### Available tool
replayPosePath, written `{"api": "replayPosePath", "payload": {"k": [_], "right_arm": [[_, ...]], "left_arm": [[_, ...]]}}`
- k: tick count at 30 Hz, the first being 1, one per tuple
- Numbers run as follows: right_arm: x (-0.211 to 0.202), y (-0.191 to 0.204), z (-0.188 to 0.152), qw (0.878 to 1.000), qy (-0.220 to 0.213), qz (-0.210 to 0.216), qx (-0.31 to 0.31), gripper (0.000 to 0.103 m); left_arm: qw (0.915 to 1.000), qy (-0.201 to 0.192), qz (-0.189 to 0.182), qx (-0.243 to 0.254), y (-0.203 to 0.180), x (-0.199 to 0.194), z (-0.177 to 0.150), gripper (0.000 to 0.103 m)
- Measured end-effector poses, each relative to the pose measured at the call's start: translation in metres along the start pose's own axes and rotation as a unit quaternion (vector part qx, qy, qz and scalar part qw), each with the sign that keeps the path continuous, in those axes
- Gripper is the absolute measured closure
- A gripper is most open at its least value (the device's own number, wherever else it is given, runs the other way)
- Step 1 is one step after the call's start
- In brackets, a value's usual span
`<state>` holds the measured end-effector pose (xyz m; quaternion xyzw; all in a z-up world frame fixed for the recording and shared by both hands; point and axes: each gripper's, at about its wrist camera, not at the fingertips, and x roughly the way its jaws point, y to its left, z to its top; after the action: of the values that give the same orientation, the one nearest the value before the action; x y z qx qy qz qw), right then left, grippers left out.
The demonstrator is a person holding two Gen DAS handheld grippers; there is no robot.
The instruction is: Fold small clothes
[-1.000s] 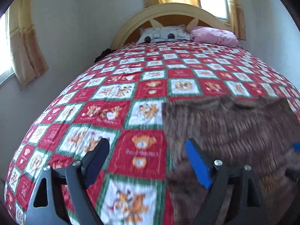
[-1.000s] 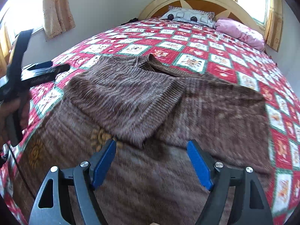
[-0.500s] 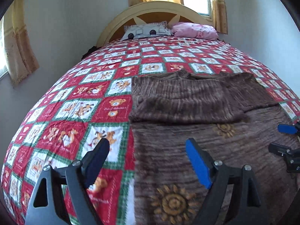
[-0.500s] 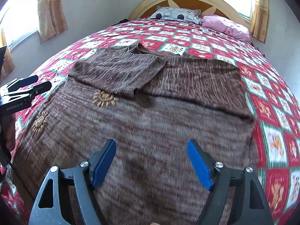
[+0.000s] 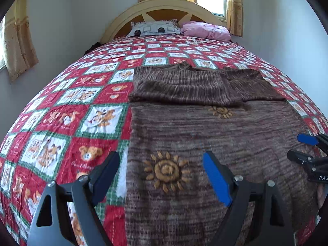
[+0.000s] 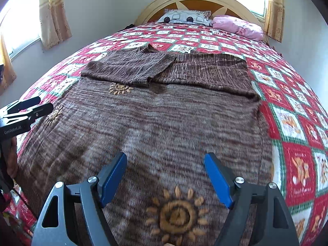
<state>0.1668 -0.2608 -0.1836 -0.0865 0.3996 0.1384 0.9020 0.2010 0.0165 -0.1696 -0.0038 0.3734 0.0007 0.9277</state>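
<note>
The brown knitted sweater (image 6: 164, 123) is lying flat on the bed's teddy-bear quilt (image 5: 67, 123), its collar toward the headboard and both sleeves already folded in across the chest, the left sleeve (image 6: 131, 67) lying over the end of the right one. The left claw (image 5: 160, 176) is hanging released above the sweater's left edge near the hem, one finger over quilt and the other over knit; the right claw (image 6: 164, 176) is hanging released over the lower body, a sunflower motif (image 6: 176, 215) just below it. Neither is gripping anything.

The step in hand looks like taking the hem to fold the body up toward the collar. To do it well, each claw should be coming down at a hem corner, well apart and level with each other, pinching both layers of knit without catching the quilt. Lifting evenly and carrying the hem straight forward should be keeping the tucked sleeves from sliding out
</note>
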Motion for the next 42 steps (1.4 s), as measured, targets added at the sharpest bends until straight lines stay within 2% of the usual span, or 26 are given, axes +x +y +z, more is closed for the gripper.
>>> {"api": "replayPosePath", "payload": {"k": [13, 18, 23, 29, 32, 33, 37, 39, 42], "right_arm": [[-0.030, -0.005, -0.037, 1.000, 0.007, -0.006, 0.011, 0.024], [-0.044, -0.005, -0.053, 1.000, 0.018, -0.011, 0.009, 0.024], [-0.066, -0.017, -0.078, 0.999, 0.027, -0.014, 0.034, 0.025], [-0.090, -0.039, -0.107, 0.996, 0.039, -0.028, 0.073, 0.025], [-0.099, -0.050, -0.121, 0.994, 0.043, -0.018, 0.097, 0.025], [-0.101, -0.053, -0.126, 0.994, 0.045, -0.017, 0.102, 0.025], [-0.105, -0.056, -0.138, 0.992, 0.049, -0.006, 0.115, 0.039], [-0.106, -0.055, -0.140, 0.991, 0.047, 0.019, 0.122, 0.048], [-0.102, -0.050, -0.140, 0.990, 0.048, 0.040, 0.129, 0.050]], "left_arm": [[0.9999, 0.002, -0.011, -0.001, 0.000, -0.034, -0.039, 0.017], [0.9999, 0.009, -0.001, 0.015, 0.002, -0.047, -0.061, 0.017], [0.9991, 0.022, 0.016, 0.033, 0.010, -0.060, -0.092, 0.017], [0.9996, 0.027, -0.010, 0.004, 0.020, -0.073, -0.112, 0.017], [0.9984, 0.038, -0.040, -0.012, 0.018, -0.072, -0.115, 0.017], [0.9983, 0.036, -0.043, -0.014, 0.016, -0.073, -0.116, 0.018], [0.9983, 0.034, -0.047, -0.008, 0.010, -0.073, -0.118, 0.020], [0.9977, 0.036, -0.054, -0.020, 0.013, -0.073, -0.118, 0.021], [0.9968, 0.043, -0.058, -0.034, 0.017, -0.073, -0.119, 0.024]]}}
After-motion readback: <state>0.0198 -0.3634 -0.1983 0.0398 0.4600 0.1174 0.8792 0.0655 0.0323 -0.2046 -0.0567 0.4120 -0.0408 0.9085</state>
